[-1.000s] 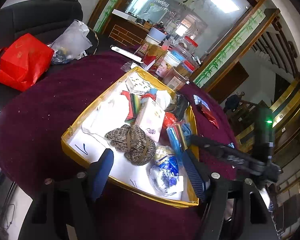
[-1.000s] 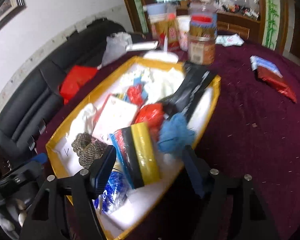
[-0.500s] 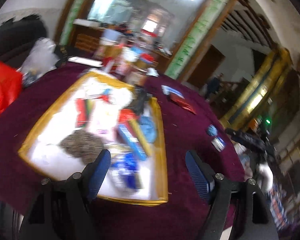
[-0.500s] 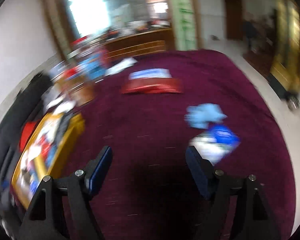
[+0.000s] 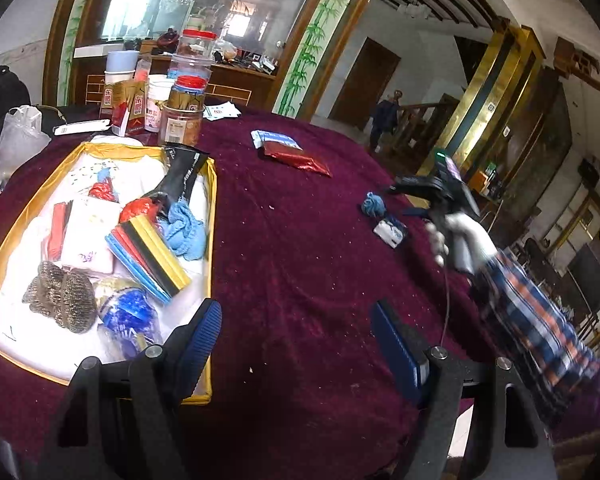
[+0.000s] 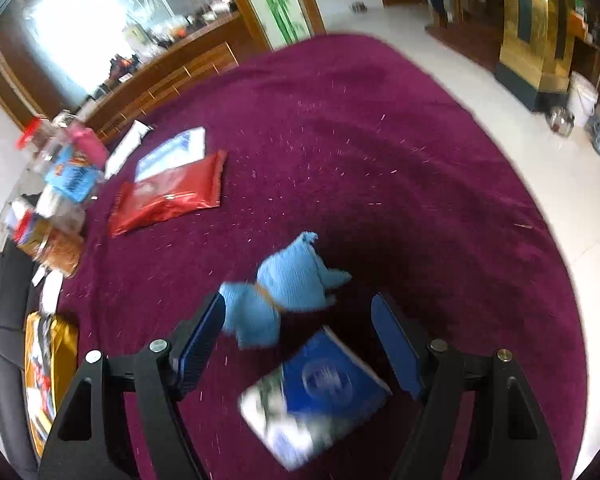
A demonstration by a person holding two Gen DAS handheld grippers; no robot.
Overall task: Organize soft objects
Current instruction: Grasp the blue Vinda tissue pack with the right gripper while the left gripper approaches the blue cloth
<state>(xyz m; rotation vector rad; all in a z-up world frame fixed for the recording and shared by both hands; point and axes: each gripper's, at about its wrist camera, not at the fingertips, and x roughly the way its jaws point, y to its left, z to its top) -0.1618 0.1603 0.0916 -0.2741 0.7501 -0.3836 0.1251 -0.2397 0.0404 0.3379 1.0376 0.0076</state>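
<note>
While the left gripper (image 5: 296,340) hovers with its jaws spread wide and nothing between them, its camera shows the gold-rimmed tray (image 5: 211,216) on the maroon tablecloth (image 5: 300,240), crowded with a striped sponge pack (image 5: 148,258), a light-blue cloth (image 5: 186,232), a knitted bundle (image 5: 60,294) and a black packet (image 5: 182,172). Well apart on the cloth lie a red foil packet (image 5: 298,158), a blue fabric bundle (image 5: 374,205) and a blue-and-white packet (image 5: 390,232), near the right hand (image 5: 456,236).

In the right wrist view, the right gripper (image 6: 298,340) is open and empty, its fingers either side of the blue fabric bundle (image 6: 288,284) and blue-and-white packet (image 6: 316,396), touching neither. The jaws of both have just been opening.
</note>
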